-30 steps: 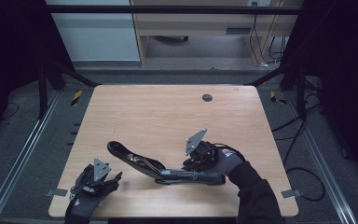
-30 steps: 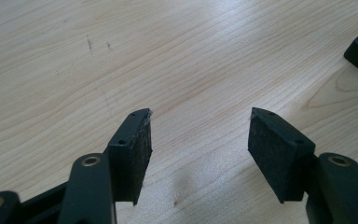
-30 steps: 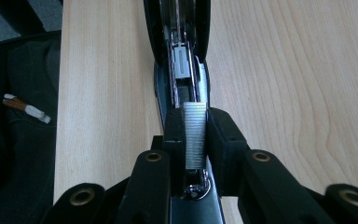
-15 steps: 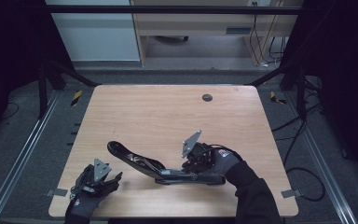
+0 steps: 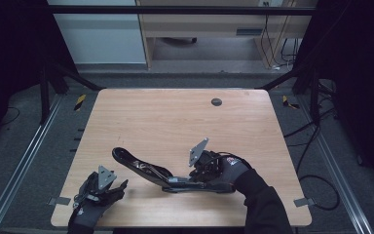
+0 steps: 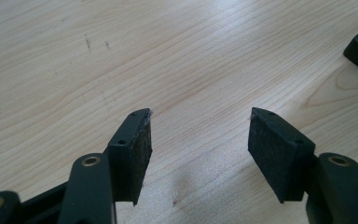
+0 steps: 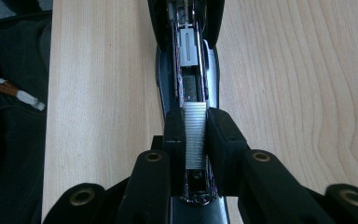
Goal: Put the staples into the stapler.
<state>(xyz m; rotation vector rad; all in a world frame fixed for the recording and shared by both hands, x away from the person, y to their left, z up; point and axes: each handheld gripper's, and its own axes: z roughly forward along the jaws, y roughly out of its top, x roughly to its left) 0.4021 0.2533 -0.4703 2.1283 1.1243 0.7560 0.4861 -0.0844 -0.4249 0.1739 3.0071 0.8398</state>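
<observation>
The jaws of the right gripper point(image 7: 196, 135) are closed on a strip of staples point(image 7: 195, 135), which is pinched between the two black pads directly over the open channel of a black stapler point(image 7: 186, 60). In the high view, the stapler point(image 5: 151, 170) is seen lying opened out flat on the wooden table point(image 5: 175, 117), near its front edge, with one end raised toward the left and the other end beneath the right gripper point(image 5: 195, 178), which is held in a gloved hand point(image 5: 226, 170). The jaws of the left gripper point(image 6: 198, 135) are held wide apart over bare wood, and nothing is gripped between them. The left gripper point(image 5: 119, 187) is seen near the front left corner of the table, apart from the stapler's raised end.
</observation>
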